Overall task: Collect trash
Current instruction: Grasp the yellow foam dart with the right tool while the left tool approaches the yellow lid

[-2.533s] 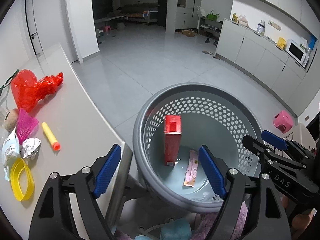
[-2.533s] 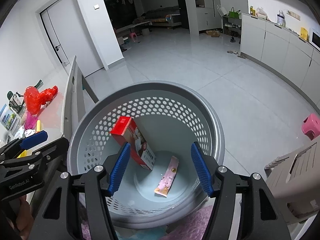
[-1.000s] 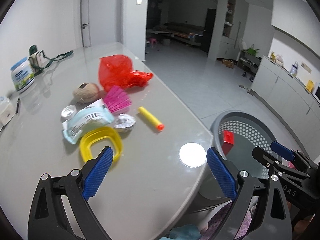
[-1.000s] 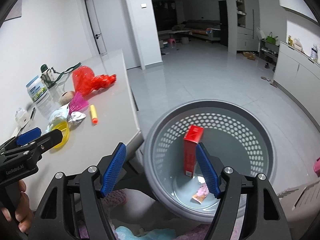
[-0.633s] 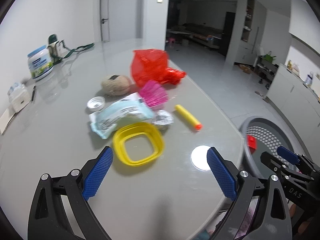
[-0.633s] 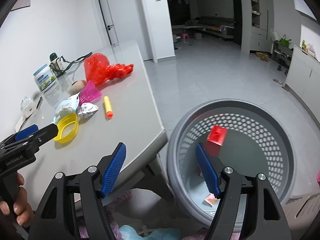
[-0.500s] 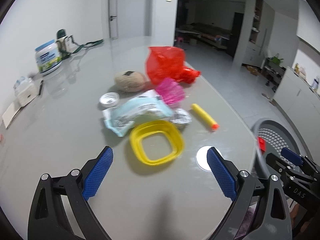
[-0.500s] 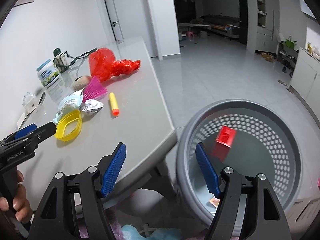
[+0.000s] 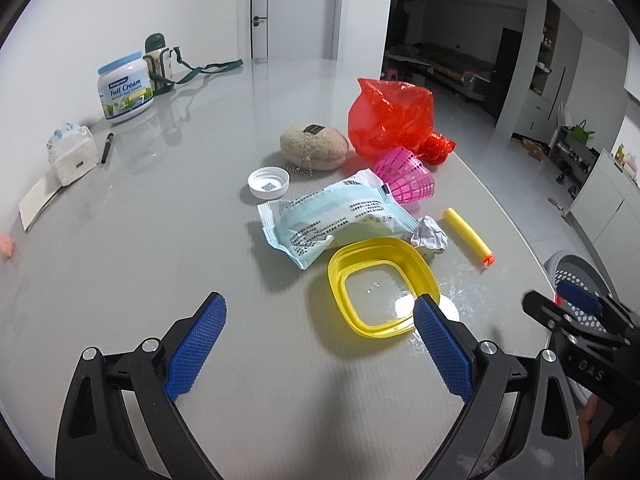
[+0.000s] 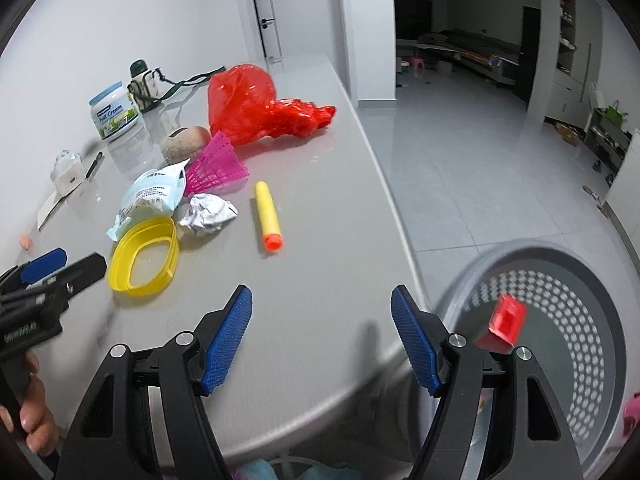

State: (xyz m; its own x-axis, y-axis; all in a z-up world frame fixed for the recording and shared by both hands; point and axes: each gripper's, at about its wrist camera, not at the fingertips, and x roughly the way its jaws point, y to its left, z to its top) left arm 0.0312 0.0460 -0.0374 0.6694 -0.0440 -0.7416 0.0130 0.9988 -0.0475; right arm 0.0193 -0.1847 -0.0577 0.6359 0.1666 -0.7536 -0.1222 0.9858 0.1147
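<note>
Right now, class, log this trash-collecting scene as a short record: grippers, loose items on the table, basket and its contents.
left gripper: open, empty, over the table
right gripper: open, empty, at the table edge
nearest item: yellow ring
other items: crumpled foil, yellow foam dart, pink shuttlecock, blue wrapper, red bag
basket: on the floor, holds a red box

One yellow frame (image 9: 382, 286), one foam dart (image 9: 469, 237), one basket (image 10: 560, 344).

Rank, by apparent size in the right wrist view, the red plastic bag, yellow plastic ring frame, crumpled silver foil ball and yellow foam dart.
1. Red plastic bag
2. Yellow plastic ring frame
3. Crumpled silver foil ball and yellow foam dart: too alike to rank.
</note>
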